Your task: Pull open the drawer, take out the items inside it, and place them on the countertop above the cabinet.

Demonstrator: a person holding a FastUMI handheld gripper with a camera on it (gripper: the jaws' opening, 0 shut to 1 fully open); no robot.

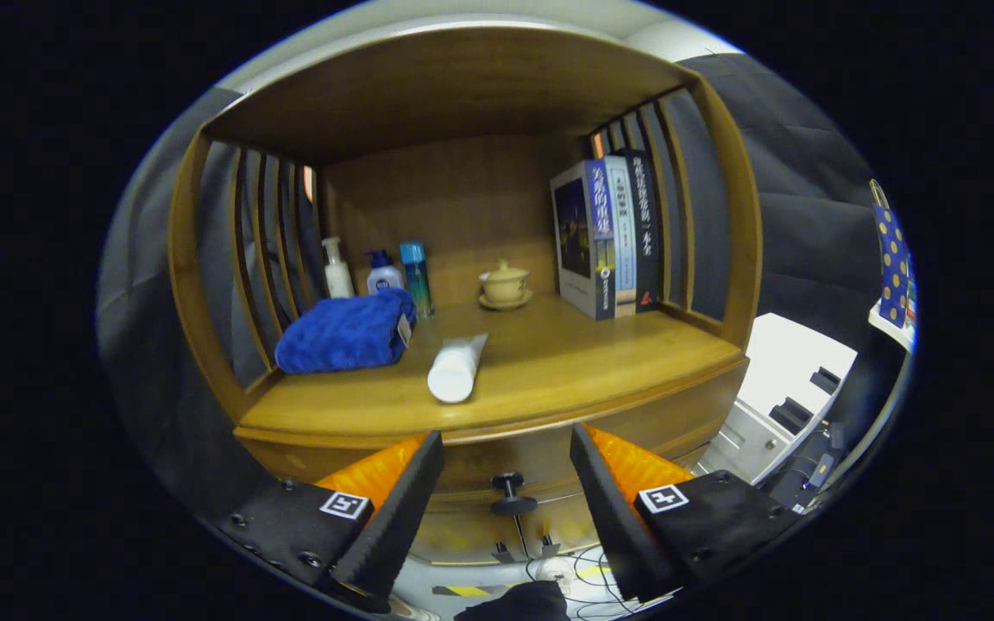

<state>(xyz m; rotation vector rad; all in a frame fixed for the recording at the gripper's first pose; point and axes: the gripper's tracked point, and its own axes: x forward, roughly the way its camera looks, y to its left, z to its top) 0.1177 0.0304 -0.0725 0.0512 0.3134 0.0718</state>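
My gripper [507,448] is open, with nothing between its fingers. Between and just below the fingertips shows the dark round knob [512,492] of the wooden drawer [497,470], which looks closed under the countertop. What lies inside the drawer is hidden. On the wooden countertop [549,362] just beyond the fingers lies a white tube [456,369] on its side. A folded blue towel [347,332] rests to its left.
At the back of the shelf stand a white pump bottle [337,270], a white and blue pump bottle [383,273] and a teal bottle [416,276]. A lidded tea cup [505,285] sits mid-back, books [607,235] stand at the right. Slatted side walls enclose the shelf. Cables [566,569] lie on the floor below.
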